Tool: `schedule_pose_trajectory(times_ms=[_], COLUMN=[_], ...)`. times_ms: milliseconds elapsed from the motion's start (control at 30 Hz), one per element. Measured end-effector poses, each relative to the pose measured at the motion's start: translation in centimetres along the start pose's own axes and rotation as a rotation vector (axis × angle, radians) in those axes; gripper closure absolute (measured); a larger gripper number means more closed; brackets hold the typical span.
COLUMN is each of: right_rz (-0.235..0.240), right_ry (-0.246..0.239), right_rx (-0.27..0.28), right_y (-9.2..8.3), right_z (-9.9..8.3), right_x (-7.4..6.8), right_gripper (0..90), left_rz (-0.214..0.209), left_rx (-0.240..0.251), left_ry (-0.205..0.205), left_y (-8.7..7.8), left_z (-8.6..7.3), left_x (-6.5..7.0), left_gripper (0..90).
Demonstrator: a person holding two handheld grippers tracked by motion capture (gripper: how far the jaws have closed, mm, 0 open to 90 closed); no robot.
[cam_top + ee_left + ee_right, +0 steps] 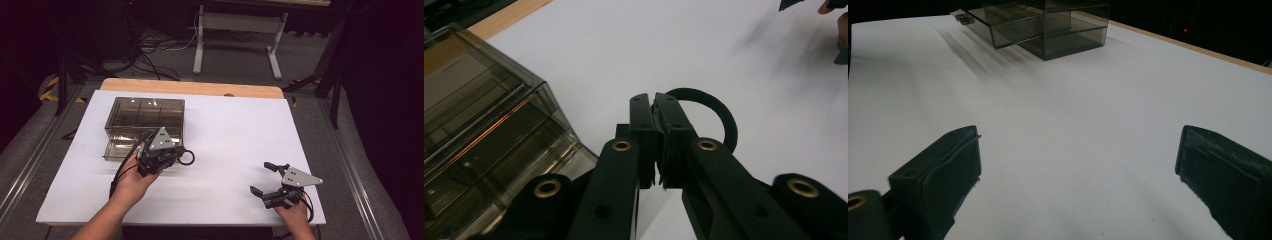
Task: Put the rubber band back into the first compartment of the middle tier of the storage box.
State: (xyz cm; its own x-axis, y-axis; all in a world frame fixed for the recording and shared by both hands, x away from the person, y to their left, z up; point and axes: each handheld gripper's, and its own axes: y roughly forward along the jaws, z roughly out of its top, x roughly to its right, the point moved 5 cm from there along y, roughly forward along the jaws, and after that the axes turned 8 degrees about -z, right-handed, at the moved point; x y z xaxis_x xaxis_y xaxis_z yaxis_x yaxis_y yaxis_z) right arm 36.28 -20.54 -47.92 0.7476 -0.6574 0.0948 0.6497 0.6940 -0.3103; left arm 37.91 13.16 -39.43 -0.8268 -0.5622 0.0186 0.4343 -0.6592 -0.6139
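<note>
Left gripper (pixel 658 107) is pinching a black rubber ring (pixel 716 112) in closed jaws, just beside the smoky transparent plastic drawer box (pixel 145 120). The ring is hanging off the jaw tips, bulging rightward in the high view (pixel 187 158); no long axis. Right gripper (pixel 263 178) is resting near the front-right edge of the white tabletop (pixel 235 130), jaws wide, empty. Bare table is lying between them.

Black left gripper (pixel 172 154) and right gripper (pixel 263 178), brass-coloured screws, grey three-cornered plates, black cables
</note>
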Motion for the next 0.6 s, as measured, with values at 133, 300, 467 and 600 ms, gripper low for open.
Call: schedule_pose_trajectory(times_ms=[133, 300, 467, 600], right_rz=[0.000, 0.001, 0.001, 0.002], right_ry=[-0.001, -0.002, -0.006, -0.004], right_rx=[-0.002, -0.003, -0.001, -0.003], right_y=[0.0, 0.0, 0.0, 0.0], right_z=[0.0, 0.0, 0.0, 0.0], right_x=[0.0, 0.0, 0.0, -0.1], right_gripper=[5.0, 5.0, 5.0, 5.0], left_rz=[0.023, 0.043, 0.072, 0.089], left_rx=[-0.002, 0.003, 0.002, 0.009], left_ry=[-0.013, -0.043, -0.072, -0.098], left_y=[-0.9, -2.1, -3.2, -3.9], left_z=[-0.6, -1.7, -2.8, -3.4], left_x=[-0.7, -1.6, -2.5, -3.2], left_gripper=[86.8, 86.8, 86.8, 86.8])
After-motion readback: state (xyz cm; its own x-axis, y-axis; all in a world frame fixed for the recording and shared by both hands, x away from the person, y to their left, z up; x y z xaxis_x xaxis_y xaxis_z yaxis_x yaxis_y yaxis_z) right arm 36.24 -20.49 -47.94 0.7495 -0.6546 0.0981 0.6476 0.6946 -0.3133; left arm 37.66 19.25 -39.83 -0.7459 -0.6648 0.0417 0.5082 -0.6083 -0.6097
